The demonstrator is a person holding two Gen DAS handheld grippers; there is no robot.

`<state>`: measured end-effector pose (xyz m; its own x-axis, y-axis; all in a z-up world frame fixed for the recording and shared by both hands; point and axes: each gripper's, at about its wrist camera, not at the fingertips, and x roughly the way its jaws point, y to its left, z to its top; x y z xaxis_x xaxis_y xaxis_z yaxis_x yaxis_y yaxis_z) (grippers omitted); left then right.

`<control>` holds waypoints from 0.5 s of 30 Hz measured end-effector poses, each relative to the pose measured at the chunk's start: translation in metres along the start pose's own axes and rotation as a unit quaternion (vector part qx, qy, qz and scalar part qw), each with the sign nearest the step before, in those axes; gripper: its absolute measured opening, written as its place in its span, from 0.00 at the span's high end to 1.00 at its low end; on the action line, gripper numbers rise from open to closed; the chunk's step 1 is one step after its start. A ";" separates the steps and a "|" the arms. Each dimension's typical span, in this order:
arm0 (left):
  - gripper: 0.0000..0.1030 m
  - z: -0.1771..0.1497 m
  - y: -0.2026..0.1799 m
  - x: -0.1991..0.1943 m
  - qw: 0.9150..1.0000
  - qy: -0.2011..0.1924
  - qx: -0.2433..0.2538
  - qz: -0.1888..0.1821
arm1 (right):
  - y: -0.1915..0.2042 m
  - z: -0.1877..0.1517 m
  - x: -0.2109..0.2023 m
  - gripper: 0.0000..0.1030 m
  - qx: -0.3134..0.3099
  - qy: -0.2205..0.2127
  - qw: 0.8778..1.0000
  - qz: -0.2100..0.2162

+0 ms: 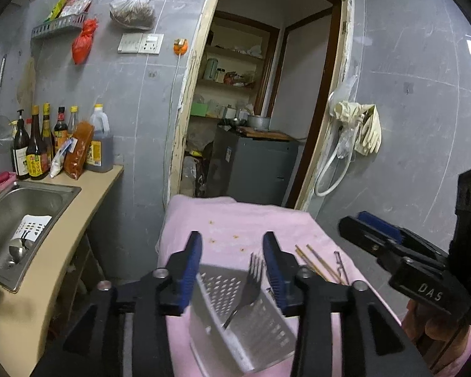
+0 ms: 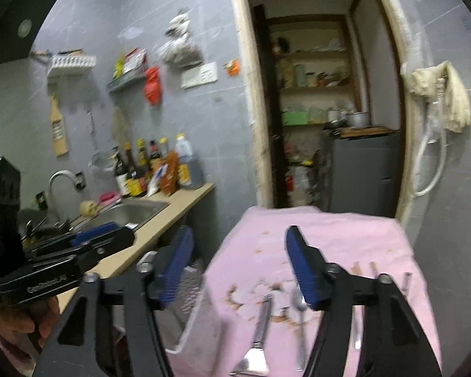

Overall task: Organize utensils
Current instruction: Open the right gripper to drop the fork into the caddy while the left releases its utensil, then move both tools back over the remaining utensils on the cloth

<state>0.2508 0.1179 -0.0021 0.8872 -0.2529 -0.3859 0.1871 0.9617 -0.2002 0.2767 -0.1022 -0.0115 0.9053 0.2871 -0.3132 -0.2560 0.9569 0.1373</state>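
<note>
A white perforated utensil caddy (image 1: 235, 323) stands on the pink cloth (image 1: 235, 220), and a metal fork (image 1: 251, 279) leans inside it, tines up. My left gripper (image 1: 232, 235) is open, its blue pads either side of the caddy and fork, not pressing on them. Wooden chopsticks (image 1: 314, 262) lie on the cloth to the right. My right gripper (image 2: 239, 235) is open and empty above the cloth. Below it lie a flat metal utensil (image 2: 262, 323), a spoon (image 2: 300, 308) and the chopsticks (image 2: 364, 267). The caddy (image 2: 191, 295) shows blurred at its left. Each gripper shows in the other's view: right gripper (image 1: 358, 220), left gripper (image 2: 110, 235).
A steel sink (image 1: 66, 190) in a beige counter lies to the left, with sauce bottles (image 1: 37, 147) at the wall. An open doorway (image 1: 267, 110) with shelves and a grey cabinet is straight ahead. A hose and gloves (image 1: 361, 125) hang on the right wall.
</note>
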 end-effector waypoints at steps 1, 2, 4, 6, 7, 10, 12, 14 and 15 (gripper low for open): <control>0.51 0.002 -0.005 0.000 1.000 -0.006 0.000 0.002 | -0.006 0.002 -0.005 0.32 0.000 -0.008 1.000 -0.012; 0.48 0.004 -0.010 0.000 1.000 -0.013 0.001 0.004 | -0.012 0.006 -0.009 0.30 -0.002 -0.015 1.000 -0.025; 0.37 0.007 -0.022 0.000 1.000 -0.025 0.008 0.009 | -0.023 0.009 -0.018 0.21 -0.009 -0.027 0.998 -0.053; 0.27 0.009 -0.034 0.000 0.999 -0.035 0.017 0.018 | -0.032 0.013 -0.026 0.18 -0.013 -0.035 0.997 -0.074; 0.23 0.009 -0.040 0.001 0.999 -0.040 0.022 0.022 | -0.038 0.014 -0.030 0.16 -0.016 -0.038 0.995 -0.089; 0.17 0.010 -0.060 0.006 0.998 -0.047 0.038 0.032 | -0.049 0.020 -0.040 0.10 -0.029 -0.045 0.991 -0.122; 0.13 0.010 -0.073 0.010 0.997 -0.050 0.048 0.041 | -0.059 0.023 -0.045 0.08 -0.040 -0.048 0.988 -0.143; 0.09 0.008 -0.087 0.016 0.996 -0.053 0.057 0.051 | -0.068 0.025 -0.050 0.05 -0.049 -0.048 0.985 -0.159; 0.07 0.008 -0.092 0.019 0.995 -0.054 0.061 0.053 | -0.073 0.026 -0.052 0.03 -0.054 -0.046 0.984 -0.164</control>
<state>0.2536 0.0250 0.0160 0.9435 -0.1427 -0.2990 0.1339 0.9897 -0.0496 0.2572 -0.1883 0.0186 0.9710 -0.0383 -0.2362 0.0252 0.9980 -0.0586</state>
